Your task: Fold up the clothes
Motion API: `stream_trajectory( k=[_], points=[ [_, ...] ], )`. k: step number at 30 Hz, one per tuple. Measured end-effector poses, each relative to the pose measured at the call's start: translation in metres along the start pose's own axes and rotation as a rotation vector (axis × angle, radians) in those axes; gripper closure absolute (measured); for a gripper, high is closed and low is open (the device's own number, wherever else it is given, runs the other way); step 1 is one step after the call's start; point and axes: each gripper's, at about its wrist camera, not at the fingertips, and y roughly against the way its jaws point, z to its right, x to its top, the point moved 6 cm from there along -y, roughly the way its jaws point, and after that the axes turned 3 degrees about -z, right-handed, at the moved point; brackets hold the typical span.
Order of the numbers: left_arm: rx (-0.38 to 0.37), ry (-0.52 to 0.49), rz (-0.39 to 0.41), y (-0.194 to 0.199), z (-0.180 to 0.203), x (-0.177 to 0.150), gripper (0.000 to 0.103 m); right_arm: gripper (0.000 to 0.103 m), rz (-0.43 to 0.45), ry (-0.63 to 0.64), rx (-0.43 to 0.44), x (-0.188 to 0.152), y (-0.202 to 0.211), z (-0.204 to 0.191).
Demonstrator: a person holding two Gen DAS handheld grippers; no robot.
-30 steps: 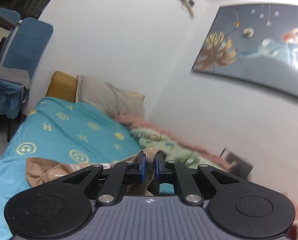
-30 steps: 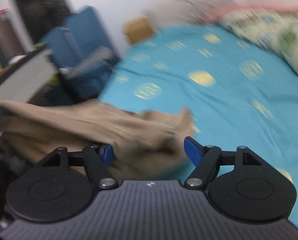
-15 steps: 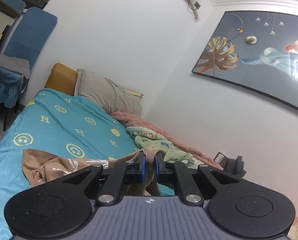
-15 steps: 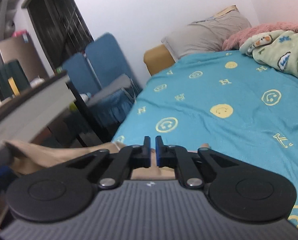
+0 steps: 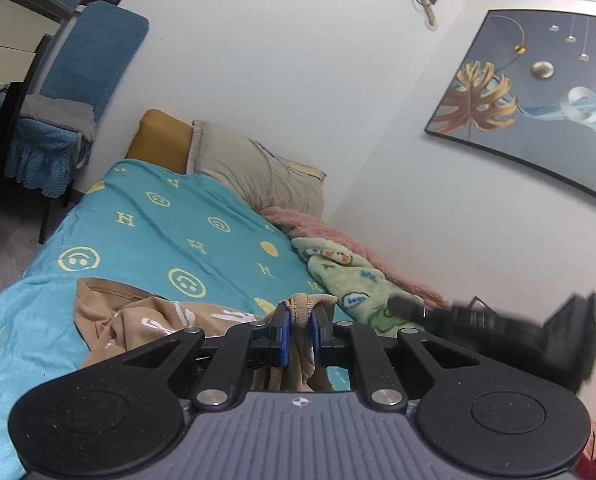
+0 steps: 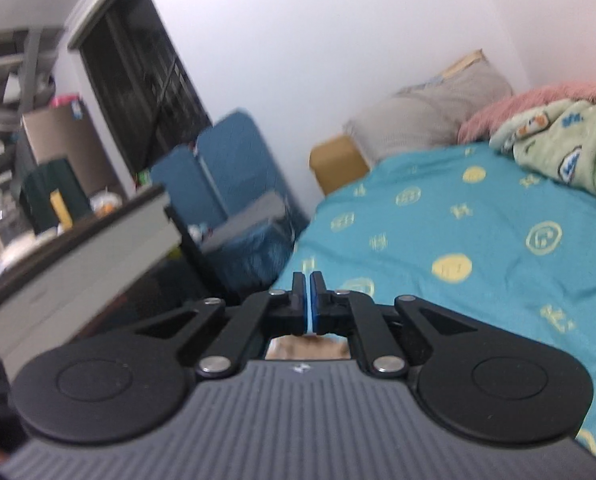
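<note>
The left claw (image 5: pixel 298 326) is clamped on a bunched ribbed edge of the tan garment (image 5: pixel 138 320), which trails off to the left, rumpled, across the near end of the teal bedspread (image 5: pixel 170 240). The right claw (image 6: pixel 308 300) has its blue pads pressed together; a strip of tan cloth shows just beneath its jaws, but I cannot tell whether they pinch it. A grey pillow (image 5: pixel 254 172) lies at the far end, a green blanket (image 5: pixel 350 276) along the right by the wall.
</note>
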Motion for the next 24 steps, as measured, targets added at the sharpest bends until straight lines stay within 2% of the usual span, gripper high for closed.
stream_trajectory(
  k=[1, 2, 3, 4, 5, 6, 8, 11, 18, 20, 24],
  points=[
    [0.003, 0.001, 0.002, 0.0, -0.001, 0.0, 0.091, 0.095, -0.022, 0.01, 0.0, -0.004, 0.0, -0.003],
    [0.007, 0.002, 0.003, 0.0, -0.001, 0.001, 0.091, 0.091, -0.039, 0.024, 0.001, -0.008, -0.002, -0.007],
    [0.011, 0.002, 0.004, 0.0, -0.002, 0.001, 0.091, 0.065, -0.053, 0.037, 0.001, -0.011, -0.003, -0.01],
    [0.016, -0.002, 0.004, 0.0, -0.002, 0.001, 0.091, 0.046, -0.054, 0.047, 0.001, -0.014, -0.003, -0.013],
    [0.021, -0.005, 0.003, 0.0, -0.002, 0.001, 0.091, 0.011, -0.052, 0.055, 0.0, -0.016, -0.003, -0.016],
    [0.027, -0.006, 0.001, -0.001, -0.002, 0.0, 0.091, 0.009, -0.039, 0.059, -0.004, -0.019, -0.001, -0.017],
    [0.029, -0.004, -0.001, 0.0, -0.003, 0.0, 0.091, 0.01, -0.017, 0.067, -0.013, -0.024, 0.002, -0.019],
    [0.027, -0.001, 0.001, 0.0, -0.003, 0.001, 0.091, 0.01, -0.05, 0.086, -0.042, -0.032, -0.002, -0.018],
    [0.032, -0.001, 0.004, 0.001, 0.001, -0.001, 0.091, 0.01, -0.214, 0.152, -0.062, -0.062, -0.03, -0.024],
    [0.029, -0.009, 0.004, 0.002, 0.003, -0.002, 0.091, 0.01, -0.228, 0.173, -0.091, -0.069, -0.036, -0.022],
    [0.017, -0.019, 0.004, 0.002, 0.006, -0.003, 0.091, 0.01, -0.185, 0.043, -0.179, -0.062, -0.032, 0.004]
  ],
)
